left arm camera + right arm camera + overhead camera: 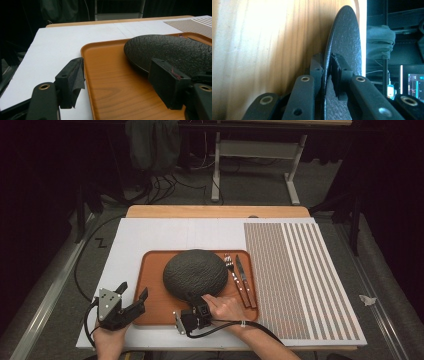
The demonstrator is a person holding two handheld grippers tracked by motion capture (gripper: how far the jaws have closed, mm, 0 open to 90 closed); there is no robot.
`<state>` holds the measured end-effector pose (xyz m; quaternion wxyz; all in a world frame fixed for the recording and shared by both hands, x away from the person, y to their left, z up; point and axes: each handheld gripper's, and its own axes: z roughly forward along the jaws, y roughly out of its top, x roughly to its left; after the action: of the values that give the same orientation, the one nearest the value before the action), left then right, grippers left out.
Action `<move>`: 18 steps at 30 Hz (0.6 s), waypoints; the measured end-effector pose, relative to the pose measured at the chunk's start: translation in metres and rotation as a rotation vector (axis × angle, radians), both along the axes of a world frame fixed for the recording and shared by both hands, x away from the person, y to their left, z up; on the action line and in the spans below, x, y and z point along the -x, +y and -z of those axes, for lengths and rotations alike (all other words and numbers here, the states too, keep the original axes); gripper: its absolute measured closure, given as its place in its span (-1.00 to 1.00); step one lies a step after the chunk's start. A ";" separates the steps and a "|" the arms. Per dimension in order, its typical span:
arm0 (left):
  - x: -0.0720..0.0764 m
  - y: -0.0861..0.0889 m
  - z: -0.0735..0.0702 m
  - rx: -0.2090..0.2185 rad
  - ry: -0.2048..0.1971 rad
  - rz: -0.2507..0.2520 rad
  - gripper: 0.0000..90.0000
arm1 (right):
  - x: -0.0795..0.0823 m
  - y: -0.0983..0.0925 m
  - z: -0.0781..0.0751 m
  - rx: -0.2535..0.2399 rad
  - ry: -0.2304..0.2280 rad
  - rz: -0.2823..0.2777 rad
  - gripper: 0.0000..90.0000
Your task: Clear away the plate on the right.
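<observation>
High view: a dark plate (195,274) lies on an orange tray (155,305) mid-worktop, fork (232,270) and knife (244,277) at its right. The right gripper (192,312) meets the plate's near rim.

Left gripper view: the left gripper (120,80), fingers wide, straddles the tray's left edge (nothing held).

Right gripper view: fingers (317,68) narrow, flanking the plate's rim.

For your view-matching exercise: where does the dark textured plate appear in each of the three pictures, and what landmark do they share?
High view: the dark textured plate sits mid-picture on the orange tray, left of the fork and knife.
Left gripper view: plate at right, above the tray's wood-grain floor.
Right gripper view: plate edge-on at centre, its rim between the right gripper jaws.
Shared landmark: the orange tray.
</observation>
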<state>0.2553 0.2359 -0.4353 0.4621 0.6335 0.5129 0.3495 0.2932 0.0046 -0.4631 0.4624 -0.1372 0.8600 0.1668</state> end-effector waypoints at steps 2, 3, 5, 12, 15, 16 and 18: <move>0.000 0.000 0.000 -0.002 0.000 0.001 -0.35 | 0.000 0.000 0.000 0.004 0.003 -0.001 0.79; 0.000 0.000 0.000 -0.002 0.000 0.002 -0.35 | 0.000 0.000 0.001 0.005 0.010 0.003 0.77; 0.000 0.000 0.000 0.005 -0.005 0.002 -0.35 | 0.001 0.001 0.001 0.014 0.023 0.001 0.67; 0.001 0.000 -0.001 0.005 -0.007 0.004 -0.35 | 0.003 0.002 0.004 0.026 0.009 0.005 0.55; 0.001 0.000 -0.001 0.004 -0.007 0.003 -0.35 | 0.005 0.000 0.004 0.021 0.000 0.016 0.44; 0.001 0.000 -0.001 0.004 -0.007 0.003 -0.35 | 0.005 0.000 0.004 0.022 -0.003 0.018 0.41; 0.001 0.000 0.000 0.003 -0.006 0.003 -0.35 | 0.006 -0.002 0.003 0.016 -0.008 0.022 0.34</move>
<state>0.2547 0.2359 -0.4349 0.4653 0.6324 0.5111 0.3498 0.2874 0.0030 -0.4663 0.4666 -0.1319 0.8609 0.1542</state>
